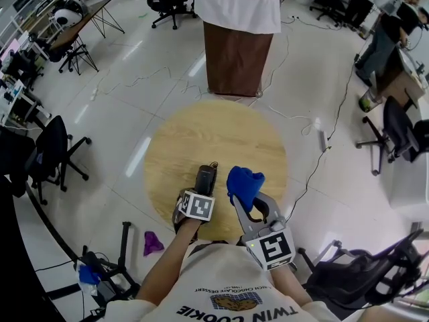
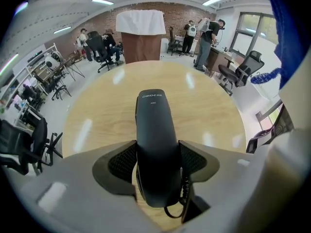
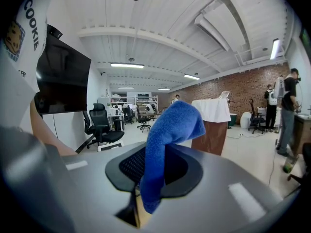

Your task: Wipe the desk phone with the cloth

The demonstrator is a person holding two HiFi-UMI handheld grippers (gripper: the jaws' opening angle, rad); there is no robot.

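A black phone handset (image 1: 205,178) sticks out over the near edge of the round wooden table (image 1: 201,129). My left gripper (image 1: 200,192) holds it lengthwise. In the left gripper view the handset (image 2: 155,140) fills the gap, both pads lie against its sides, and its cord loops out at the near end. No phone base is in view. My right gripper (image 1: 244,203) is just right of the handset, shut on a blue cloth (image 1: 245,184) that stands up from its jaws. The right gripper view shows the cloth (image 3: 167,130) pinched between the pads and the gripper (image 3: 155,171) pointing up into the room.
A brown lectern with a white cover (image 1: 234,42) stands beyond the table. Office chairs (image 1: 53,153) are at the left and right, a cable (image 1: 322,139) runs over the floor, and a purple scrap (image 1: 152,242) lies by my left side. People (image 2: 211,38) stand far off.
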